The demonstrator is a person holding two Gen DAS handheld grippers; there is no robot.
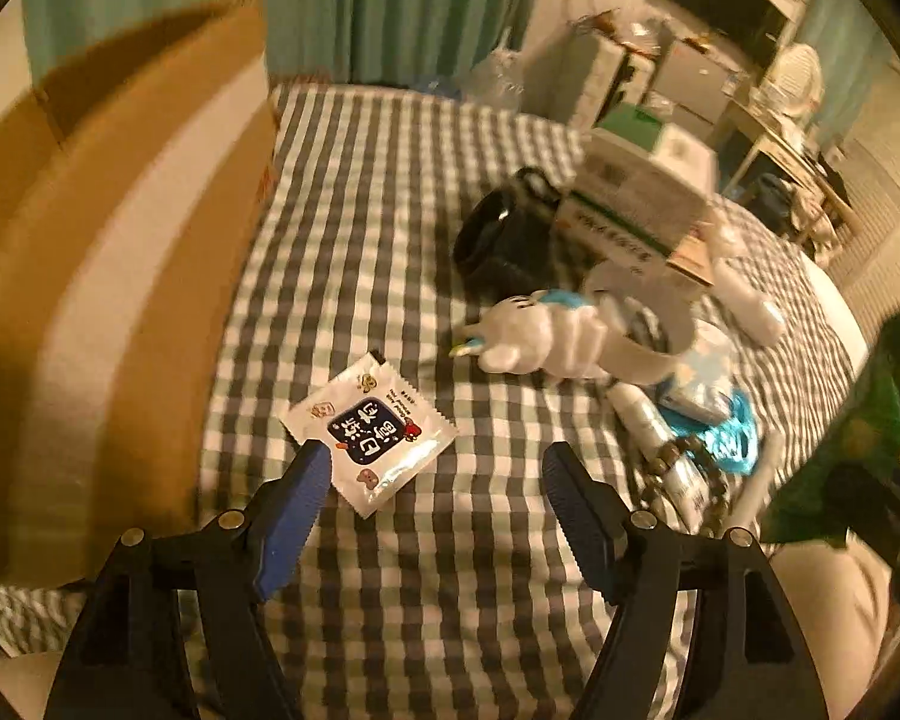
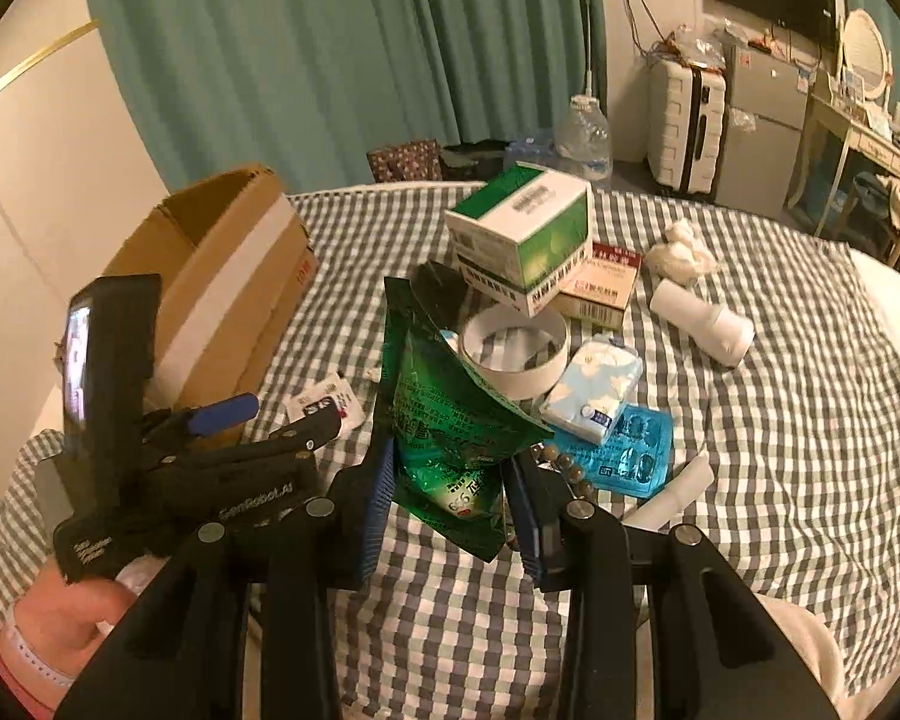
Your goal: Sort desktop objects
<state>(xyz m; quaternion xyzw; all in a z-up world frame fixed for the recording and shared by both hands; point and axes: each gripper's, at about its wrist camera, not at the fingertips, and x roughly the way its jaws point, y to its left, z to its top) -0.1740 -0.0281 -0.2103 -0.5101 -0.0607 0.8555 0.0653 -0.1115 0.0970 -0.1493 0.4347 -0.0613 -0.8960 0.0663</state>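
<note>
- The white sachet [image 1: 371,433] lay flat on the checked cloth [image 1: 450,570], just beside the cardboard box [image 1: 120,276], its long axis running diagonally.
- It sat just ahead of the left gripper [image 1: 435,480], toward that gripper's left finger; jaws were spread, nothing between them.
- The right gripper [image 2: 450,516], farther off, clamped a green packet [image 2: 450,420].

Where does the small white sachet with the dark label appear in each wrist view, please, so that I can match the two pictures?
Left wrist view: the white sachet lies flat on the checked cloth, lower centre, just ahead of the open left gripper.
Right wrist view: the sachet sits left of centre, partly hidden behind the left gripper.
Shared landmark: the cardboard box, to the sachet's left in both views.
</note>
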